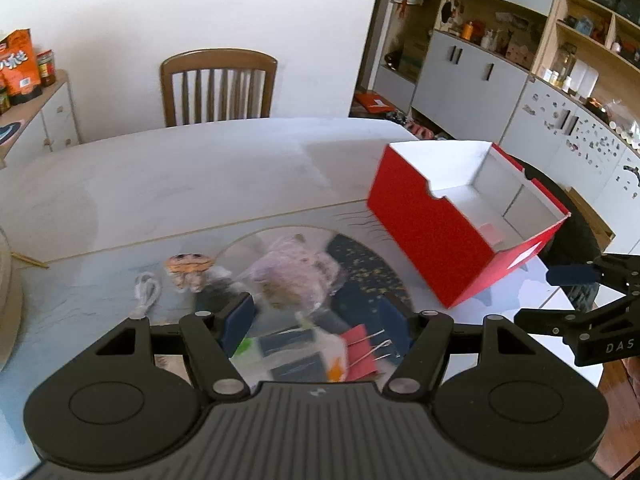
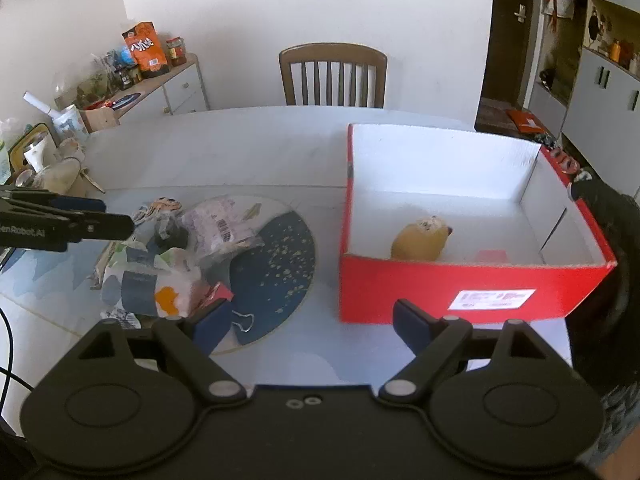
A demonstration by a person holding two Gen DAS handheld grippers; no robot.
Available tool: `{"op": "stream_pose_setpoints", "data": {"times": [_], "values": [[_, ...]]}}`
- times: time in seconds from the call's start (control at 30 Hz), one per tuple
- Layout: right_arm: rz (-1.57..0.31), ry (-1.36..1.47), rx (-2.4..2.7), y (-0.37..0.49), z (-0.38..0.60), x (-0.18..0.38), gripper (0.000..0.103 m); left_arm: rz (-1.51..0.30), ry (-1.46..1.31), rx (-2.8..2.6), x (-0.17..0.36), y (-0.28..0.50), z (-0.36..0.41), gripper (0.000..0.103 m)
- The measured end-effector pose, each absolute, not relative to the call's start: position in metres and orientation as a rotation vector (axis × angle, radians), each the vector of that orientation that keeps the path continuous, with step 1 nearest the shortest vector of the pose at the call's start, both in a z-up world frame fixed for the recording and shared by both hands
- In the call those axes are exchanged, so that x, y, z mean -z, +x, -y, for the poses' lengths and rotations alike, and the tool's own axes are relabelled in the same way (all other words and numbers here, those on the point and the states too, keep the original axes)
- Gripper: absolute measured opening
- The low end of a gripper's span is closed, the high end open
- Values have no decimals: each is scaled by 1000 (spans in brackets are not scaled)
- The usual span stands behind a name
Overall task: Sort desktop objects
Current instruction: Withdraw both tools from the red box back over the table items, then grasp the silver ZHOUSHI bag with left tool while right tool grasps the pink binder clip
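A red box (image 1: 424, 228) with a white inside stands open at the table's right; it also shows in the right wrist view (image 2: 460, 284) and holds a yellow plush toy (image 2: 420, 240). A pile of small items lies on a round blue mat (image 2: 276, 268): a clear plastic bag (image 1: 288, 268), a patterned pouch (image 2: 152, 284), a red binder clip (image 1: 360, 350), a small cartoon figure (image 1: 188, 268) and a white cable (image 1: 146, 292). My left gripper (image 1: 316, 320) is open just above the pile. My right gripper (image 2: 312, 324) is open and empty, in front of the box.
A wooden chair (image 1: 218, 86) stands behind the table. A side cabinet (image 2: 160, 88) with snack bags and jars is at the left. Dishes and cups (image 2: 52, 160) crowd the table's left edge. Shelving (image 1: 520, 40) fills the right wall.
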State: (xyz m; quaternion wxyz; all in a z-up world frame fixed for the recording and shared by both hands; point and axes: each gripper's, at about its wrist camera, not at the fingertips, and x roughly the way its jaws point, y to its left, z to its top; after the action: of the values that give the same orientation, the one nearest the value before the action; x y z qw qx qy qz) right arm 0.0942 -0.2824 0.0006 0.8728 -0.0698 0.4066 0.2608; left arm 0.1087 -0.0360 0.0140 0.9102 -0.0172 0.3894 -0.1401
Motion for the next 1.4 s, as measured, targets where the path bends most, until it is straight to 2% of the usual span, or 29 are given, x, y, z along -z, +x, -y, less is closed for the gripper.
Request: {"op": "stream_pose_setpoints", "data": {"times": [0.07,0.17,0.4,0.57,0.63,0.8,0.83,0.9,1.17,1.4], "values": [[-850,-154,-534,91,276,2,88,-801,-42,283,-11,106,24,69],[-853,-156,-522,86,267,5,88,-811,-49,278,-6,104,8,75],[-874,-161,-506,81,246,20,88,-834,-38,270,10,105,-19,75],[-884,-174,-510,80,227,32,88,-852,-39,275,24,107,-35,80],[-891,-188,-521,79,218,38,88,-865,-37,274,30,109,-40,86],[-920,-215,-531,78,201,52,88,-896,-54,270,44,114,-54,90],[-926,-214,-530,79,200,53,88,-903,-52,267,46,116,-56,97],[-935,-214,-526,80,197,56,88,-921,-56,259,53,121,-62,103],[-954,-224,-517,86,180,62,87,-973,-111,293,68,138,-75,103],[-963,-232,-519,85,176,64,87,-972,-4,419,68,140,-75,103]]}}
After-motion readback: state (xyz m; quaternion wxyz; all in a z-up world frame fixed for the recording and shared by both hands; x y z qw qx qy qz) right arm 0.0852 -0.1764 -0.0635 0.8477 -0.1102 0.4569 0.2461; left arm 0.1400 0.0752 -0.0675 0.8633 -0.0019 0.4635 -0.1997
